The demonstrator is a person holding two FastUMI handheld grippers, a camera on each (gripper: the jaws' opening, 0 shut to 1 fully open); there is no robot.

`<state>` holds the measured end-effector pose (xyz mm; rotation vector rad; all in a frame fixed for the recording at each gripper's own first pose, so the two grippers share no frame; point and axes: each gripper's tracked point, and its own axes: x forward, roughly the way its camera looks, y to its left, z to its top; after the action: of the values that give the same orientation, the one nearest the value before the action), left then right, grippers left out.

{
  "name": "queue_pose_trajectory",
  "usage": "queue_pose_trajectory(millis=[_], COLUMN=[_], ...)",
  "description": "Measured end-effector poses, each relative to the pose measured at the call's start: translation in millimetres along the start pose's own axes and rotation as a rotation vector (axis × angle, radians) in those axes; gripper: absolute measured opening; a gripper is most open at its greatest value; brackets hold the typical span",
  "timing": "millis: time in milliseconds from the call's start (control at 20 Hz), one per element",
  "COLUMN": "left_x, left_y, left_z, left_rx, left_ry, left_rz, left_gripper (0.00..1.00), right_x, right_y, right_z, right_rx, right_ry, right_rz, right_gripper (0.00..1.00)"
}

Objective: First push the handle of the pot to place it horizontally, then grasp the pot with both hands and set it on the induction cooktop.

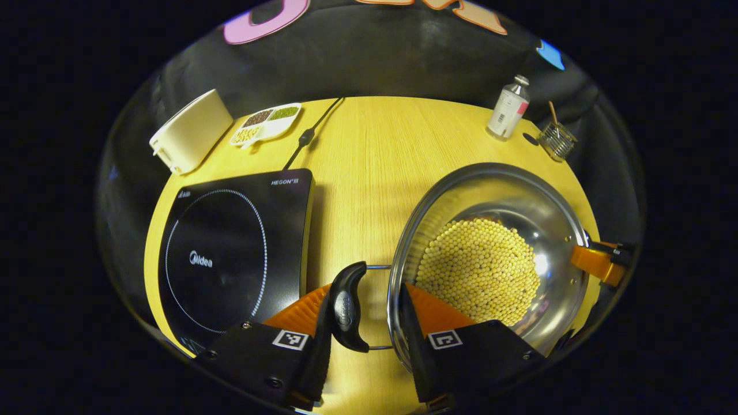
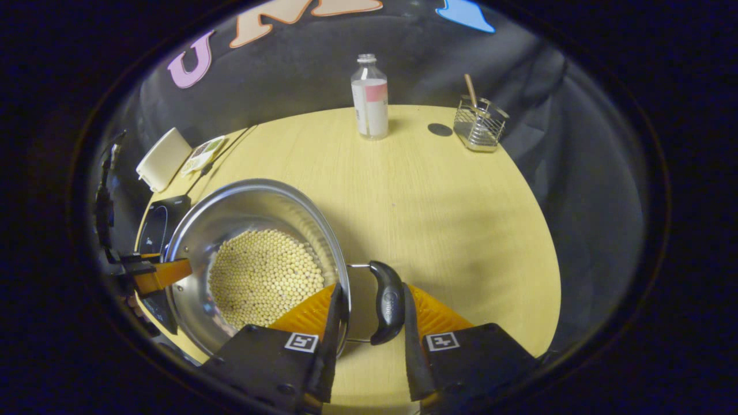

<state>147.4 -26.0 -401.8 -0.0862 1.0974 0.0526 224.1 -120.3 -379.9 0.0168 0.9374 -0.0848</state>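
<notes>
Here is the steel pot (image 1: 490,253) on the yellow wooden table (image 1: 369,150), its bottom covered with pale soybeans (image 1: 478,271). It sits on bare tabletop just right of the black induction cooktop (image 1: 230,253) in the left gripper view — beside it, not on it.

Left gripper (image 1: 369,311): its fingers are apart and straddle the near side handle (image 1: 347,305), a black grip lying level on its wire loop. One finger sits just outside the grip, the other reaches over the rim into the pot. Whether either pad actually presses, I cannot tell.

Over to the right gripper view — the right gripper (image 2: 369,311) mirrors that on the opposite handle (image 2: 387,301), also lying flat. One finger is at the pot (image 2: 253,253) wall, the other close against the outer face of the grip, the jaws fairly narrow around rim and handle. Contact looks near, yet a firm clamp cannot be confirmed.

Each view catches the other gripper across the pot, at the far rim.

At the table's back edge: a clear bottle (image 2: 370,98) with a pale label, a wire holder (image 2: 479,124) with a wooden stick in it, a white container (image 1: 191,131) and a divided dish (image 1: 266,123) of beans and grains. The cooktop's cord (image 1: 308,135) runs back past that dish.
</notes>
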Motion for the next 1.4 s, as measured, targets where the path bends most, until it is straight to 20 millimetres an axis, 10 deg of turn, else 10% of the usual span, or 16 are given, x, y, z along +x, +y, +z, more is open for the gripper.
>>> queue_pose_trajectory(millis=[750,1400], left_x=[-91,-75], left_y=[66,203], left_z=[0,9], left_rx=[0.008,0.01], left_ry=[-0.118,-0.12], left_rz=[0.138,0.012], left_gripper=[0.58,0.58], right_x=[19,16], right_y=[-5,-1], right_z=[9,5], right_rx=[-0.02,-0.039], right_ry=[-0.044,-0.034], right_rz=[0.179,0.062], right_gripper=[0.43,0.47])
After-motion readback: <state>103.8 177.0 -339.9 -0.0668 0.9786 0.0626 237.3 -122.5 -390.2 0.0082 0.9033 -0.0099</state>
